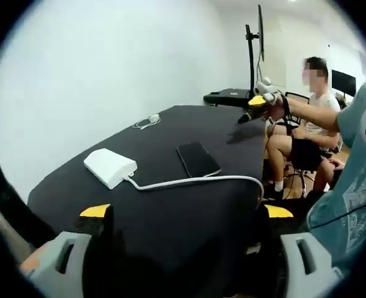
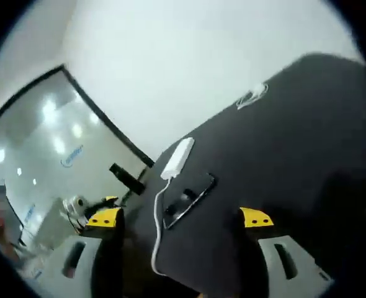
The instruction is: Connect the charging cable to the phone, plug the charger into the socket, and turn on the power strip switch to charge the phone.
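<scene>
The phone point(image 1: 198, 159) lies flat on the black table point(image 1: 170, 205), screen dark, near the middle of the top. Just beside it, toward the wall side, rests the white power strip point(image 1: 110, 167); the two are apart and do not touch. From the strip a white cord point(image 1: 201, 180) runs past the near end of the phone and drops over the table edge. Far back on the table lies the small white charging cable point(image 1: 147, 121), coiled loosely, well apart from the phone.

In the right gripper view the same phone point(image 2: 188, 198) appears tilted, with the power strip point(image 2: 178, 158) next to it and the cable point(image 2: 252, 96) further up the table.

The left gripper point(image 1: 186, 211) hovers at the near edge of the table, its jaws spread wide and holding nothing. The right gripper point(image 2: 182, 218) is above the table, jaws also spread and empty.

At the far end a seated person point(image 1: 307, 124) holds another gripper with yellow tips point(image 1: 257, 102) over the table corner
</scene>
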The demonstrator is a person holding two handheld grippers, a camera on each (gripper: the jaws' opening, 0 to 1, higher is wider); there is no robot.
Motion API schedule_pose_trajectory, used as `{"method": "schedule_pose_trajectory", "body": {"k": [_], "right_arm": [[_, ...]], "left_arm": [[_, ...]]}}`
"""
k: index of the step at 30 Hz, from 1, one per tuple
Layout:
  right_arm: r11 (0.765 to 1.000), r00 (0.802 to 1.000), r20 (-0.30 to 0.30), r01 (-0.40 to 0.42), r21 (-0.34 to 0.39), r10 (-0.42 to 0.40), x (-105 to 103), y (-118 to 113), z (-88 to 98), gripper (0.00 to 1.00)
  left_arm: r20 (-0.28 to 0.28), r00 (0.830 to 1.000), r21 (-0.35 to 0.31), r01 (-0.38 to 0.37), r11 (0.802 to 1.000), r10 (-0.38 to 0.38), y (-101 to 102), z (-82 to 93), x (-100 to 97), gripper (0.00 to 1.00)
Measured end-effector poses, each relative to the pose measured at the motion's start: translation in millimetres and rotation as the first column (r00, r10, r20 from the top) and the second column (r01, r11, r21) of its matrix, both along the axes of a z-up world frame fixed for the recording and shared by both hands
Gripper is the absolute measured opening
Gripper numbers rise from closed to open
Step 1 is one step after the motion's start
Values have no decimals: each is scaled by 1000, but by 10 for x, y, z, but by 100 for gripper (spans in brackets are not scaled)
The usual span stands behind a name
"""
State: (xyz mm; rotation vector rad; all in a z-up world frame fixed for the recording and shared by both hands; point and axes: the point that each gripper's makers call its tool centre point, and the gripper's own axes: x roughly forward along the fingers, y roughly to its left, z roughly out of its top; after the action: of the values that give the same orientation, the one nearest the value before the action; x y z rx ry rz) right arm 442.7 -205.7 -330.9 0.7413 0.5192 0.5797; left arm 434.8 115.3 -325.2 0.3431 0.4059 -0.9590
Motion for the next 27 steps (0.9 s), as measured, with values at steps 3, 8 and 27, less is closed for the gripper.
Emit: {"method": "schedule_pose_trajectory", "body": {"k": [3, 8, 27], "right_arm": [[1000, 998, -62, 8, 29, -6, 93, 198, -101, 73], [998, 989, -149, 17, 59, -8, 188, 502, -239, 72], [988, 950, -312, 68, 139, -22, 670, 994, -486, 63]], "left_arm": [[-6, 1000, -5, 26, 1000, -26, -76, -48, 14, 92], [-13, 999, -23, 41, 999, -41, -85, -72, 84, 90], [-60, 975, -51, 211, 976, -214, -806, -142, 406, 88]]}}
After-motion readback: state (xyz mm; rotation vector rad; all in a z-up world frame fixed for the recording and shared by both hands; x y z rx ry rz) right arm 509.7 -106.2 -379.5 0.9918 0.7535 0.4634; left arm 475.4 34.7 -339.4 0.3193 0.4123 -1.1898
